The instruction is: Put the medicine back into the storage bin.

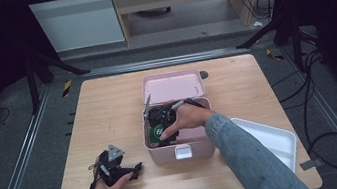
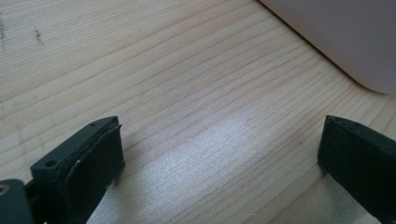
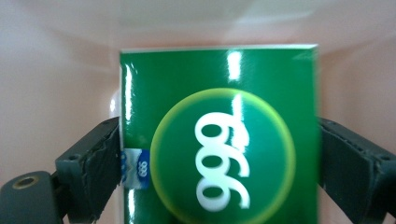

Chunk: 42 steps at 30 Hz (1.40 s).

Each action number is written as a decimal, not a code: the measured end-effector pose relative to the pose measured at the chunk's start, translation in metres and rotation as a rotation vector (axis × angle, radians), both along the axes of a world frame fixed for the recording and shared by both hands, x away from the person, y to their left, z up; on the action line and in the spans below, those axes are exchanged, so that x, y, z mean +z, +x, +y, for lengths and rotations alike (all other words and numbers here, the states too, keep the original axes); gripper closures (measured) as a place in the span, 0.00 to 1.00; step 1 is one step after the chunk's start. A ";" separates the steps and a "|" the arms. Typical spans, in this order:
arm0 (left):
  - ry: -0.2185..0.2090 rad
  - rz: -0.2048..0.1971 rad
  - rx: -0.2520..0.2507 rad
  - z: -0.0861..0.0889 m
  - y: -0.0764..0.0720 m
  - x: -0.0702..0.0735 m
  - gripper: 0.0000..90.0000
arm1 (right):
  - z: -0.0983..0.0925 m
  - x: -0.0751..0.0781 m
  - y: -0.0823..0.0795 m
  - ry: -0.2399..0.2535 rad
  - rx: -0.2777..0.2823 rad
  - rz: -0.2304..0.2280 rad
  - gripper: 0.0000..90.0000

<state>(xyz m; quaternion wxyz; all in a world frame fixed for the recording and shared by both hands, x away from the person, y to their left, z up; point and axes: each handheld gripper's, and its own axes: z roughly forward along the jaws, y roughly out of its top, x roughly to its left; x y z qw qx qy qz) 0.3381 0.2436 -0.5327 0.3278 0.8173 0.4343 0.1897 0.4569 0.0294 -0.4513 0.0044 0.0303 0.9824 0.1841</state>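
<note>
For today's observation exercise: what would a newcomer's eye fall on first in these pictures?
First, the open pink box in the middle of the wooden table, its lid tipped back. The right gripper reaches down into it, with a glossy green packet marked 999 between its jaws. The left gripper rests open on the table left of the box, and a white tray sits at the box's right.

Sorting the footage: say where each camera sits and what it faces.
High view: above the table, looking forward and down; both forearms, pink box.
Left gripper view: on the left claw, facing bare wood; open jaws.
Right gripper view: on the right claw, inside the box, jaws flanking a green packet.
Shared: high and left views show the box.
</note>
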 end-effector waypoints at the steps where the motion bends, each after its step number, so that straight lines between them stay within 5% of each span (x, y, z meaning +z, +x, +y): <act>1: 0.003 0.001 -0.001 0.000 0.000 0.000 0.00 | -0.001 0.003 0.000 0.007 -0.010 -0.005 0.10; 10: 0.004 0.001 -0.002 0.000 0.000 0.000 0.00 | -0.031 0.042 -0.005 0.135 -0.082 -0.059 0.11; 24: 0.005 0.000 0.001 0.000 0.000 0.000 0.00 | -0.107 0.088 -0.020 0.254 -0.274 -0.190 0.30; 31: 0.007 0.000 0.001 0.000 0.000 0.000 0.00 | -0.151 0.093 -0.027 0.265 -0.384 -0.235 0.38; 42: 0.004 -0.001 0.003 -0.001 -0.001 0.000 0.00 | -0.213 0.090 -0.042 0.272 -0.504 -0.239 0.43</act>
